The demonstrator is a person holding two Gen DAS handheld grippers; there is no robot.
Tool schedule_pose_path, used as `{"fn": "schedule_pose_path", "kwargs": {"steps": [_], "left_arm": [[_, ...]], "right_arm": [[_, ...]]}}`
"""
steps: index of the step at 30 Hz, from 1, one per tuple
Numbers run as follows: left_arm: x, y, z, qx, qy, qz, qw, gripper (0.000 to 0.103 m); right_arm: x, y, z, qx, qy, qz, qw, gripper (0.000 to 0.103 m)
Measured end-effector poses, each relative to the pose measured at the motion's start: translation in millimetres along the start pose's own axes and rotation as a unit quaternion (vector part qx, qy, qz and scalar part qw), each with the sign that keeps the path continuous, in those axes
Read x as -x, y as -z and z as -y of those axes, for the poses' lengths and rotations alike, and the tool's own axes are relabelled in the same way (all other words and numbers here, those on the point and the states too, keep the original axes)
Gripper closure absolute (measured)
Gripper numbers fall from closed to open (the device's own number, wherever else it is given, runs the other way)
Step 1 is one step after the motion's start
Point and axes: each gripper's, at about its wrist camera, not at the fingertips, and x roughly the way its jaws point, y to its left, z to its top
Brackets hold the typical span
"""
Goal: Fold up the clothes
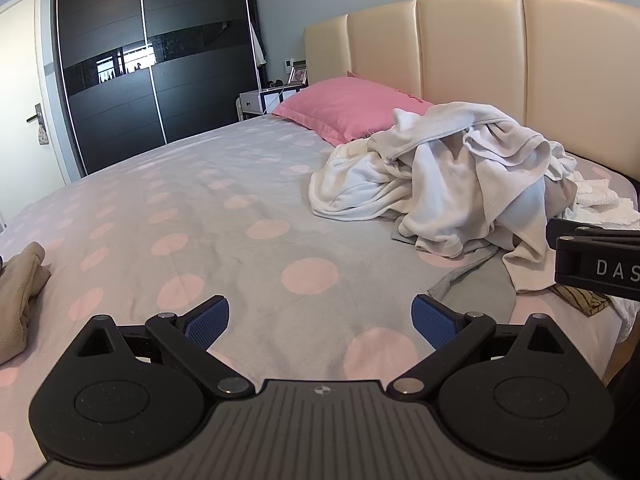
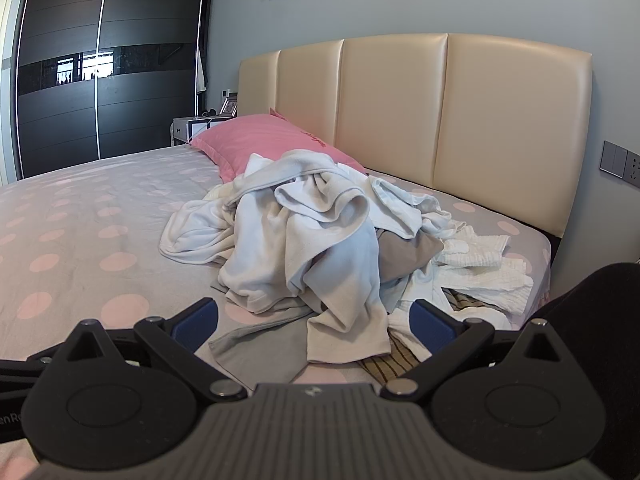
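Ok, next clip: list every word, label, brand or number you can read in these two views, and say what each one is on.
"DAS": white letters on the black body of the right gripper, cut off by the left wrist view's edge.
"enR": pale letters on the black left gripper body at the right wrist view's left edge, cut off on both sides.
Dark pink print on the pink pillow: too small and blurred to read.
No other text is legible.

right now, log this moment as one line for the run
stage: pre-grasp | left gripper: open, empty, over bedsheet | right gripper: open, empty, facing clothes pile | folded: none visible
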Motion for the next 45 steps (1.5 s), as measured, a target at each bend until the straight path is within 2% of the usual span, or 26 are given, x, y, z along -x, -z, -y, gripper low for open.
{"fn": "schedule_pose_path", "kwargs": {"steps": [30,34,40,45], "left_arm": [[-4,1,2,0.002,0.004,-0.016,0.9999,0.003],[-6,0,1,0.002,0.001,-0.019,0.9998,0.003],[-8,-7,-4,-0.001,-0.008,-0.029,0.9995,0.003],[-20,-19,-12,0.002,-0.007,-0.042,0.9991,0.003]], "right_arm": [[-2,0,2,-0.005,-0.001,-0.003,1.000,0.001],[-7,-4,1,-0.008,-0.003,-0.016,1.000,0.001],[-31,-33,5,-0.036,-0.029,-0.053,0.998,0.001],[-71,-82,12,-0.037,-0.038,-0.047,0.997,0.001]]}}
